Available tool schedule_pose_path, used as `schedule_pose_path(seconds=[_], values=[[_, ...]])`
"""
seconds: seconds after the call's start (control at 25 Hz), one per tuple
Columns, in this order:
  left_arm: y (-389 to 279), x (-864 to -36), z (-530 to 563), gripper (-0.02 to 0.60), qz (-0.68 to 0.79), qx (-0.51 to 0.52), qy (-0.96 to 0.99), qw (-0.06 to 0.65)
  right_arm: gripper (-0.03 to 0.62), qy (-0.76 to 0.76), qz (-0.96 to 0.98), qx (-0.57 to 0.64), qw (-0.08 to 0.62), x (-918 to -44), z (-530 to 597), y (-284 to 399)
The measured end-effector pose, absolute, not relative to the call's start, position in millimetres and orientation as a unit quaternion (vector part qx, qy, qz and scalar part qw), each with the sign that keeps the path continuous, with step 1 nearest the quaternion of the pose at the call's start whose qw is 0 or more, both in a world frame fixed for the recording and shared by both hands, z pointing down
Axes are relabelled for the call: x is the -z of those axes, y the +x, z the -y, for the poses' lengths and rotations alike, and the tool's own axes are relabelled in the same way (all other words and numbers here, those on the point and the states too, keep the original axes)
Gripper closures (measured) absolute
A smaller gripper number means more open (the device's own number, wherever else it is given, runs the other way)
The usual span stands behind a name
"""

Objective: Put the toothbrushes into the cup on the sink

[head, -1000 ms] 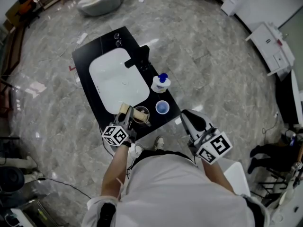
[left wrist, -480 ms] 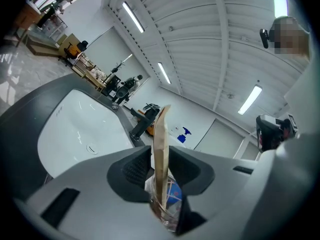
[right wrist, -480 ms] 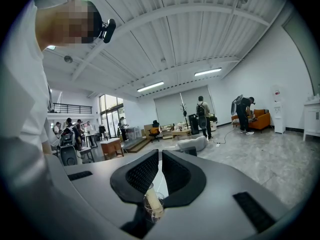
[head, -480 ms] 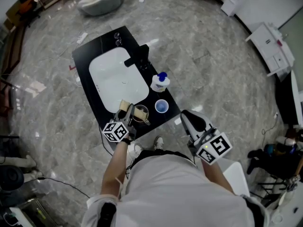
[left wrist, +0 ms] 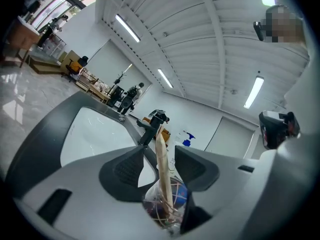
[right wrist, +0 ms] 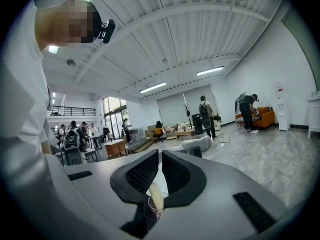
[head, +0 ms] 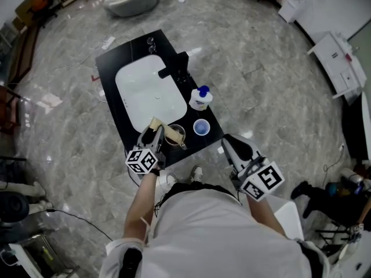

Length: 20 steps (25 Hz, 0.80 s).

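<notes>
A wide hall with a grey marble floor (head: 261, 57) is surrounding the black sink counter (head: 108, 74) and its white basin (head: 148, 94); at the counter's near edge the pads of the left gripper (left wrist: 160, 170) are standing well apart, having just been opening, and are pressing on nothing; between them a pale toothbrush (left wrist: 160, 144) is leaning upright in the glass cup (left wrist: 167, 209), so this one seems to be delivered; the right gripper (right wrist: 159, 171) is hanging off the counter beyond its near right corner, its jaws drawn close on what looks like a second toothbrush (right wrist: 156, 199); a blue cup (head: 201, 127) is sitting at that corner, with a soap bottle (head: 200, 99) and the faucet (head: 177, 69) along the right edge. The risk lies in the withdrawal; a pad catching the handle could be tipping the cup off the near edge; the second brush, arriving at a slant, could be knocking the first one out.
</notes>
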State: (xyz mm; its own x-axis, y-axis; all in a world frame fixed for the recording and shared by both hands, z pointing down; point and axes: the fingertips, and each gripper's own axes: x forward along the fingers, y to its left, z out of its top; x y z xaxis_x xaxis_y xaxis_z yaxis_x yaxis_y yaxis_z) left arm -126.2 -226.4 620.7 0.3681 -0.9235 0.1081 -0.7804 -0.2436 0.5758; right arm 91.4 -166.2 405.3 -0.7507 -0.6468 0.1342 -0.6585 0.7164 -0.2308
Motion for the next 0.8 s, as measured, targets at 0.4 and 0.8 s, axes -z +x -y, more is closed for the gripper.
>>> schedule_pose_path(seconds=[0.4, 0.8], values=[[-167, -571, 174, 0.425, 0.617, 0.110, 0.756, 0.191, 0.546, 0.312, 0.940, -0.135, 0.012, -404, 161, 73], [-206, -517, 105, 0.565, 0.681, 0.103, 0.716, 0.114, 0.546, 0.283, 0.950, -0.132, 0.007, -404, 166, 56]])
